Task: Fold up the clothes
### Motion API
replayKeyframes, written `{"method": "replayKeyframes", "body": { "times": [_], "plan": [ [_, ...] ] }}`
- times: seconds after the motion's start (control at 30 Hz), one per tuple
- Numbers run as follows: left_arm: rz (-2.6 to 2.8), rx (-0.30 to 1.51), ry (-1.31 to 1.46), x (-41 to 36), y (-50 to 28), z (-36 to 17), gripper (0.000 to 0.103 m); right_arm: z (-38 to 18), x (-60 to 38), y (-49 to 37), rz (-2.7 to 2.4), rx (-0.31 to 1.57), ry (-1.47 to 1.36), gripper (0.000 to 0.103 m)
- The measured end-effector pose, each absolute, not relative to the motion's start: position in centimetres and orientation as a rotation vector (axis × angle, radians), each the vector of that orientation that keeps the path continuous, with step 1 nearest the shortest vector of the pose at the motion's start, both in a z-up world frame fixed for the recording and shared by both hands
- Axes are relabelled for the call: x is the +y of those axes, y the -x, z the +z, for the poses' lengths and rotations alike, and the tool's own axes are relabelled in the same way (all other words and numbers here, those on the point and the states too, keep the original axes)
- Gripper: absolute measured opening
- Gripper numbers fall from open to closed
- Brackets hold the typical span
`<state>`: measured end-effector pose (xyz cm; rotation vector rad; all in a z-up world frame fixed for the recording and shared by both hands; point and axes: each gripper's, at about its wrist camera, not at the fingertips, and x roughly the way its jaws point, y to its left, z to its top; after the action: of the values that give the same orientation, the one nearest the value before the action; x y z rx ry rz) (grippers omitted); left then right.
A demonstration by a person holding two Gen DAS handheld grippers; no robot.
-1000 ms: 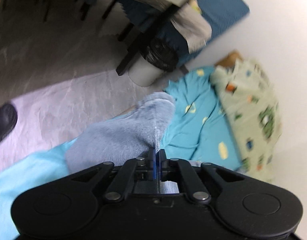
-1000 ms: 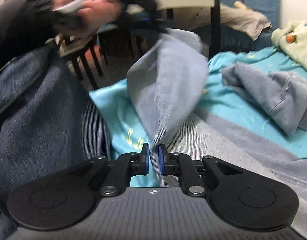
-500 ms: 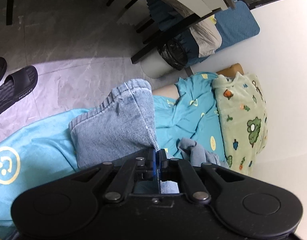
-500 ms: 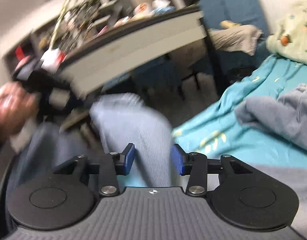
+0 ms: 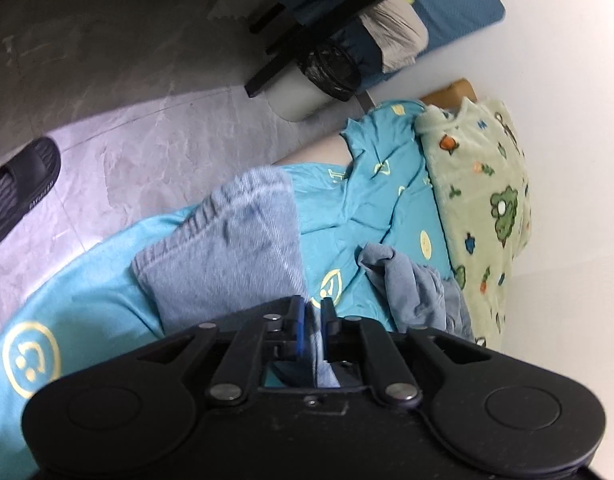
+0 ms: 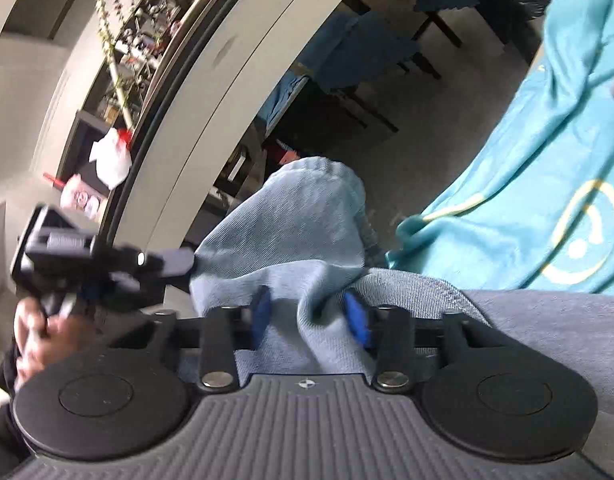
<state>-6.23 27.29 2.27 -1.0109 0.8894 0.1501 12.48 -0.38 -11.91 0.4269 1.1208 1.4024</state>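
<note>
Even indoor light, moderately bright; a pale glare patch lies on the floor (image 5: 119, 136). Fisheye distortion bends straight edges toward the borders. Motion blur smears the person's hand (image 6: 47, 332) in the right wrist view.

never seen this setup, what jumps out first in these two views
A light blue denim garment lies bunched on the turquoise bedsheet with yellow smiley prints, right ahead of the left gripper. At the bed's far end sits a pale green cartoon-print blanket. A black slipper lies on the grey floor.

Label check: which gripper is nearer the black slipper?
Left, probably: left gripper, opening on jeans, is floor-side toward the slipper; right gripper, closing around jeans, is over the sheet.
</note>
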Motion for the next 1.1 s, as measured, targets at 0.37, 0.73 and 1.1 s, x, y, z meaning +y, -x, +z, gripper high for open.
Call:
{"method": "replayKeyframes", "body": {
  "times": [0.37, 0.73, 1.1],
  "plan": [
    [0.174, 0.996, 0.819, 31.2, -0.8, 1.4, 0.055, -9.5, 1.1, -9.7, 1.579, 1.017, -0.307, 0.003],
    [-0.046, 1.385, 0.752, 29.8, -8.2, -6.2, 0.053, -8.3, 1.1, -7.2, 1.619, 0.915, -0.161, 0.003],
    [-0.132, 1.437, 0.629, 25.9, -10.8, -4.2, 0.053, -7.2, 0.2, -5.4, 1.545, 0.877, -0.107, 0.003]
  ]
}}
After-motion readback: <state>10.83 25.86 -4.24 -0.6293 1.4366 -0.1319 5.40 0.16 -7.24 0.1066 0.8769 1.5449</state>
